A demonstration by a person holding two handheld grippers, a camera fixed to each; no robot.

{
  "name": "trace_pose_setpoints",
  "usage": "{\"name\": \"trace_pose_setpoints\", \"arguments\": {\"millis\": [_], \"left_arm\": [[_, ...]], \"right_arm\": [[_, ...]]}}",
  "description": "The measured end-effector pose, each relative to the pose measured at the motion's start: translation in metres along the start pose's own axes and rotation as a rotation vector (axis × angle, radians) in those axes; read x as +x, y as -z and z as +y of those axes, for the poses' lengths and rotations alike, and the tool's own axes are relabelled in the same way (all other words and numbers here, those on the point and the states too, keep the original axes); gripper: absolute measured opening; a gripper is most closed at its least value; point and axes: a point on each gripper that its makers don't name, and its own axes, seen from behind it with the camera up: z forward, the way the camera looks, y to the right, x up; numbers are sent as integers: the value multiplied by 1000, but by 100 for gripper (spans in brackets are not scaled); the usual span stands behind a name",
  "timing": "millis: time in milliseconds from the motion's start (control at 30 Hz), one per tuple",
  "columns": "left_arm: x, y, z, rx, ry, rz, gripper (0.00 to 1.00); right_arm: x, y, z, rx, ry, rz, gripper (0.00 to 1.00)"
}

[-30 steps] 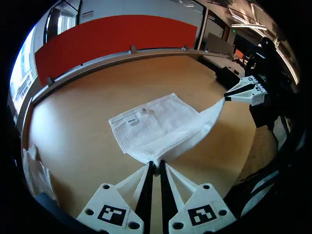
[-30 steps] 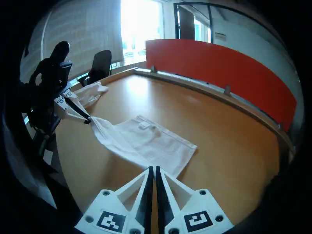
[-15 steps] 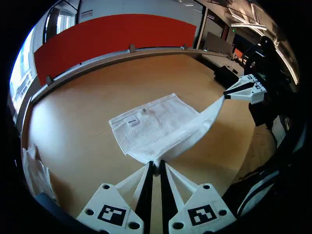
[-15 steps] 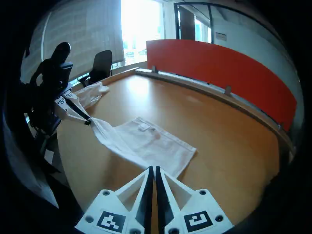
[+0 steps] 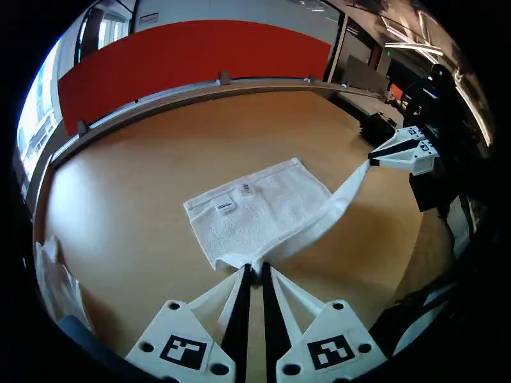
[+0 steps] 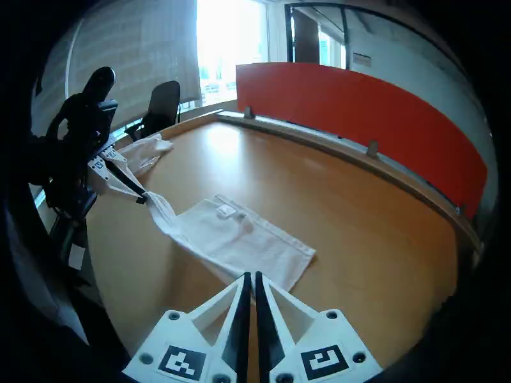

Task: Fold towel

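A white towel [image 5: 262, 207] lies on the wooden table [image 5: 140, 185], its near edge lifted off the surface. My left gripper [image 5: 255, 267] is shut on one corner of that edge. The other corner stretches out to my right gripper [image 5: 370, 162], also shut on it, at the right of the left gripper view. In the right gripper view the same towel [image 6: 243, 239] runs from my right gripper [image 6: 251, 277] at the bottom to my left gripper [image 6: 143, 198] at the left. Two small labels show on the towel's top face.
A red partition [image 5: 191, 57] runs along the table's far edge. Another white cloth [image 6: 144, 153] lies near the table's left corner in the right gripper view, with dark office chairs [image 6: 163, 105] behind it. A person in dark clothes [image 5: 447, 127] holds the far gripper.
Both grippers have moved slightly forward over the table with the lifted towel edge, so the flat part of the towel looks shorter. Both stay shut.
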Motion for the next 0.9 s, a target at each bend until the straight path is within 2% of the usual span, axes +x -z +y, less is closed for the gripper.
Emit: {"name": "trace_pose_setpoints", "arguments": {"millis": [300, 567, 900], "left_arm": [[15, -22, -24, 22, 49, -14, 12], [27, -41, -45, 47, 63, -30, 12], [26, -56, -54, 57, 43, -55, 12]], "right_arm": [[14, -27, 23, -11, 0, 5, 5], [16, -53, 37, -14, 4, -14, 5], [9, -69, 45, -15, -9, -35, 5]]}}
